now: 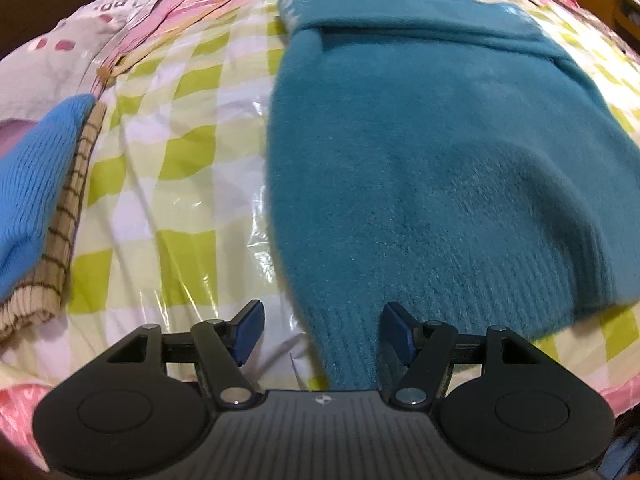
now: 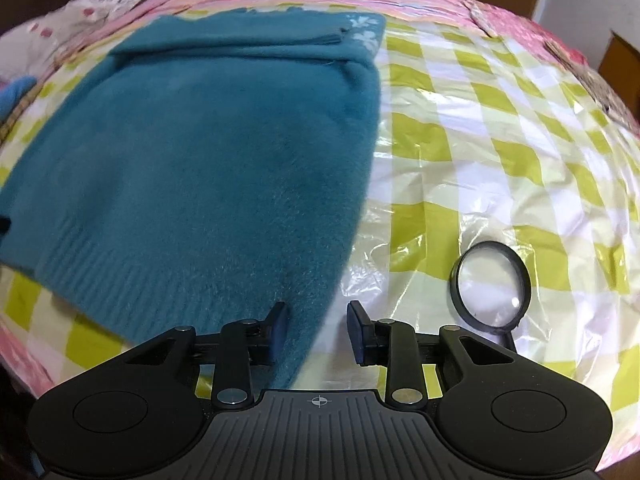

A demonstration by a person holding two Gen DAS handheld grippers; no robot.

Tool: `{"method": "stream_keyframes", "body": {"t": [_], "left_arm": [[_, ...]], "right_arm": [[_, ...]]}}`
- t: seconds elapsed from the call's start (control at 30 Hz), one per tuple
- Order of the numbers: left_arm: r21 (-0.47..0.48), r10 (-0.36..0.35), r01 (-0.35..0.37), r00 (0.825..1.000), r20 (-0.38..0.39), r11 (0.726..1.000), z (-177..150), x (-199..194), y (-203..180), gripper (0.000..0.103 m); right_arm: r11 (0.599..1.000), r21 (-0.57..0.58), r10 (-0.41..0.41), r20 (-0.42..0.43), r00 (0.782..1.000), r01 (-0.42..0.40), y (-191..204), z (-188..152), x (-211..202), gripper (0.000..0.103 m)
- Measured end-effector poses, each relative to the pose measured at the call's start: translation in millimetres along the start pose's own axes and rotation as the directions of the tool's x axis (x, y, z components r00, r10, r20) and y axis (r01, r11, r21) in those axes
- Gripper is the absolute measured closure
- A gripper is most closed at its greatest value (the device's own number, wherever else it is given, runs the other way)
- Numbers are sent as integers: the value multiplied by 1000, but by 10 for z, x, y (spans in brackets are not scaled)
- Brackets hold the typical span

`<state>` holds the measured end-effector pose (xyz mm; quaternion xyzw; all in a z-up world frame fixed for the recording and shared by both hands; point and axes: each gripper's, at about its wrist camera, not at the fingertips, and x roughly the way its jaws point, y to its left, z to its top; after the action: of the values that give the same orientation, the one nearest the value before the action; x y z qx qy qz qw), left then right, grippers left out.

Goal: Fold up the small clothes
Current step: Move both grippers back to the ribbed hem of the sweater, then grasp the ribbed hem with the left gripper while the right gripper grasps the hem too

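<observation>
Lying flat near the middle of the checked plastic sheet (image 2: 480,128), the teal sweater (image 1: 420,152) has its sleeves folded across the far end, so the lengthwise fold looks left to do; the left gripper (image 1: 320,332) straddles the near ribbed hem corner, jaws apart; the right gripper (image 2: 318,332) likewise, apart over the other corner; a folded blue knit (image 1: 36,176) on a checked beige garment (image 1: 68,224) sits at the sheet's left edge; a magnifying glass (image 2: 492,284) lies near the right gripper; far bedding print is unreadable.

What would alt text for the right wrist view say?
The open right gripper straddles the near right hem corner of a teal sweater lying flat on a green-checked plastic sheet. A black-rimmed magnifying glass lies to the right of the gripper.
</observation>
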<state>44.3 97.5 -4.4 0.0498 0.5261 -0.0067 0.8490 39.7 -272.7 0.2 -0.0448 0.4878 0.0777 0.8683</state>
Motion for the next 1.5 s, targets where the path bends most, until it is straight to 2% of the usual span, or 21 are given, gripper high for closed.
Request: {"method": "stream_keyframes", "body": {"t": [0.13,0.2,0.33,0.5,0.57,0.67,0.73,0.83,1.03,1.2,1.27,1.5], "left_arm": [[-21,20,-20,1000,-2,1000,-61,2,14,32],[-30,23,-23,1000,-7,999,-60,10,19,32],[-32,26,-27,999,-30,999,-33,49,5,32],[-29,36,-37,999,-38,999,-21,73,-16,32],[-37,34,-36,999,-38,999,-28,70,-17,33],[-25,37,-38,999,-23,999,-48,47,-49,36],[-19,24,-24,1000,-16,1000,-59,30,-68,47],[-15,1,-1,1000,-8,1000,-61,12,-94,57],[3,-7,7,1000,11,1000,-72,-8,-129,65],[22,-18,18,1000,17,1000,-63,-10,-164,74],[29,-22,21,1000,22,999,-63,-18,-185,77],[36,-25,24,999,31,999,-67,-29,-196,79]], "right_arm": [[998,42,39,29,999,-40,-15,32,-63,61],[998,38,40,30,999,-41,3,20,-42,49],[995,67,76,8,997,-77,12,-19,37,45],[990,90,110,20,994,-111,2,-77,119,30],[989,93,116,27,993,-118,17,-67,130,28],[987,94,130,36,991,-133,25,-75,117,28],[984,98,145,41,989,-149,28,-88,109,28],[979,107,167,59,984,-173,22,-95,104,31],[977,112,172,73,982,-180,0,-100,115,34],[976,138,161,78,984,-171,-70,-116,99,54],[971,161,168,82,982,-179,-112,-120,95,57],[959,186,197,98,975,-213,-139,-126,96,57]]}}
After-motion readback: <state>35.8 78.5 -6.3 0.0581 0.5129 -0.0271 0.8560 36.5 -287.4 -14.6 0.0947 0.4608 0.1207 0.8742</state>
